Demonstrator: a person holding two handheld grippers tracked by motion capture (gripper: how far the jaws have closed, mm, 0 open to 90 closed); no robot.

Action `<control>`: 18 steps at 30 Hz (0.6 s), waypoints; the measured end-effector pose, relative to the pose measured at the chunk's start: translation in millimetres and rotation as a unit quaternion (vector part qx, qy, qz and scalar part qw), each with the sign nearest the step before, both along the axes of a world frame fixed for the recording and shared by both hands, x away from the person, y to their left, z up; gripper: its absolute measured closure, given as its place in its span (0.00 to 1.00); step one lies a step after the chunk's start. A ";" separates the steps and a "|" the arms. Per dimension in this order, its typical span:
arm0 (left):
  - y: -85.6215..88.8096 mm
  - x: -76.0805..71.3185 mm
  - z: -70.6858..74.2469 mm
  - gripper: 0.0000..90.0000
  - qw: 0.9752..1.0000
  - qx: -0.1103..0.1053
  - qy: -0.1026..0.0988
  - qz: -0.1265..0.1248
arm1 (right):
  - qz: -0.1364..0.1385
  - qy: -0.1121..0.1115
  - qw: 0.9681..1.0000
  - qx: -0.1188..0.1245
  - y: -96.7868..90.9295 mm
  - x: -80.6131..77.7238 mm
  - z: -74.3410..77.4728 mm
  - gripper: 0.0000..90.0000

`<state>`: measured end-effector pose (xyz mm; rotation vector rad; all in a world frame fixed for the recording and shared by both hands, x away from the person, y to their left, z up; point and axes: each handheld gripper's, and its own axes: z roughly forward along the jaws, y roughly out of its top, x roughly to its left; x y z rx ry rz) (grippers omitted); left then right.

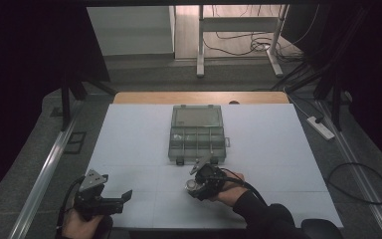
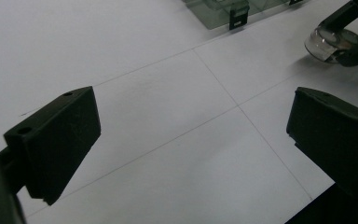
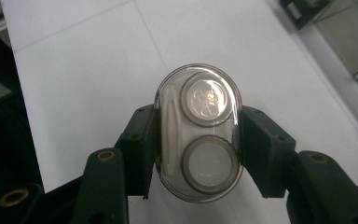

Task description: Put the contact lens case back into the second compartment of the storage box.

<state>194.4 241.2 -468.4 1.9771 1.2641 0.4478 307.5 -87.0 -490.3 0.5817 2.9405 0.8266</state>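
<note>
A clear oval case [image 3: 198,107] with two round wells and a white stick inside sits between the pads of my right gripper [image 3: 198,140], which is shut on its long sides. In the high view this case [image 1: 190,186] is held just above the white mat, in front of the box, by the right gripper [image 1: 195,188]. The left gripper view shows the same case [image 2: 328,42] at the far upper right. My left gripper [image 2: 191,130] stands open over bare mat with nothing between its jaws. It sits at the near left [image 1: 123,200], pointing right.
A grey translucent compartment box [image 1: 197,132] lies open at the mat's middle, with its latch edge [image 2: 235,11] towards me. The white mat [image 1: 278,149] covers a wooden table [image 1: 144,97]. A power strip [image 1: 321,127] and cables lie on the floor at the right.
</note>
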 end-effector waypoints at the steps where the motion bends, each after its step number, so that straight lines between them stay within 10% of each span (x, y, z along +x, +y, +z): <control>1: -0.1 0.0 0.0 0.03 1.000 0.000 0.000 0.000 | -0.003 0.000 1.000 0.003 -0.6 1.4 1.3 0.55; 18: 0.2 0.0 -0.1 0.03 1.000 0.000 -0.001 0.000 | -0.075 -0.002 0.996 0.049 0.0 26.6 19.5 0.55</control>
